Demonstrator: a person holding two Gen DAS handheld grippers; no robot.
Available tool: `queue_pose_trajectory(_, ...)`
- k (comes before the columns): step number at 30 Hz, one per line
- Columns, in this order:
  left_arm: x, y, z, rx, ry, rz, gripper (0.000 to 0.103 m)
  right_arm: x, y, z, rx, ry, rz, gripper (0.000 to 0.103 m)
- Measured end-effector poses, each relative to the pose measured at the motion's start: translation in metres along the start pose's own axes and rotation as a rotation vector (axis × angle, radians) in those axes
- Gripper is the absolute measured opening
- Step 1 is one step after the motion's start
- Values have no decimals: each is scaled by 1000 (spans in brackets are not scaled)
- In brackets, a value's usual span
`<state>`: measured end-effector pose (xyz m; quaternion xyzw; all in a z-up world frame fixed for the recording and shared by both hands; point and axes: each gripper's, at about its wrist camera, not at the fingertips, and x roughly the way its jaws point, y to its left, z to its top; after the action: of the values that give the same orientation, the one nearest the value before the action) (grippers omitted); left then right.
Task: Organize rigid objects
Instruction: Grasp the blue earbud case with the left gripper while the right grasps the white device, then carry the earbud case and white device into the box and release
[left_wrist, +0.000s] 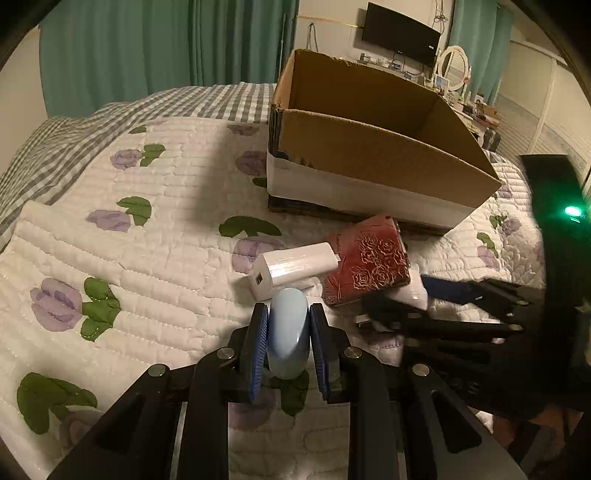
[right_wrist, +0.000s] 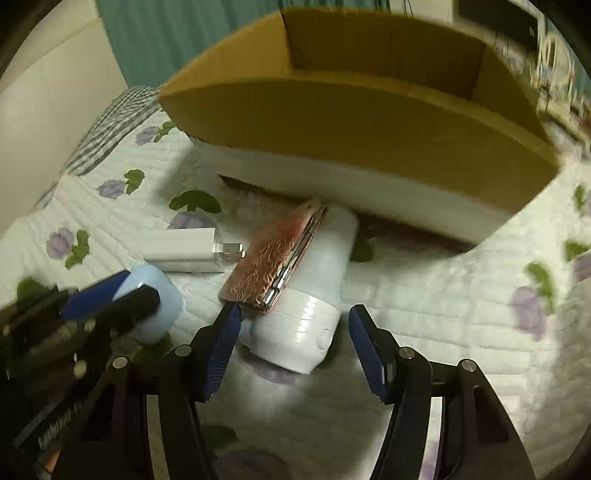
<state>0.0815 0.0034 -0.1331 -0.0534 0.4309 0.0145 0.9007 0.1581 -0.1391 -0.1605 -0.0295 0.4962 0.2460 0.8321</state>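
Note:
My left gripper (left_wrist: 288, 309) is shut on a pale blue oval object (left_wrist: 288, 332), held just above the quilt; the right wrist view shows it too (right_wrist: 159, 302). Beyond it lie a white charger block (left_wrist: 291, 271) and a red case embossed with roses (left_wrist: 369, 258). The red case (right_wrist: 273, 266) rests on a white cylindrical device (right_wrist: 306, 321). My right gripper (right_wrist: 293, 326) straddles that device's near end, open, with a gap at its right pad (right_wrist: 365, 343). An open cardboard box (left_wrist: 369, 147) stands behind them.
Everything lies on a bed with a white quilt printed with purple flowers (left_wrist: 110, 240) and a grey checked sheet (left_wrist: 55, 147). Green curtains (left_wrist: 147, 44) hang behind. A dresser with a mirror (left_wrist: 454, 66) and a wall screen (left_wrist: 400, 33) are at the far right.

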Motion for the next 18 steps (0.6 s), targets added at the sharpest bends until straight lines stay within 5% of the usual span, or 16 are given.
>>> queue_pose_trajectory(10,-7,6,0,-42,-13,-58,22,-51,-5,-12,-11,-126,-67,56)
queue_pose_trajectory(18,-50,-3,9,-32,-92,-78,22,-104,-2,-11,-32,-235,-80,56)
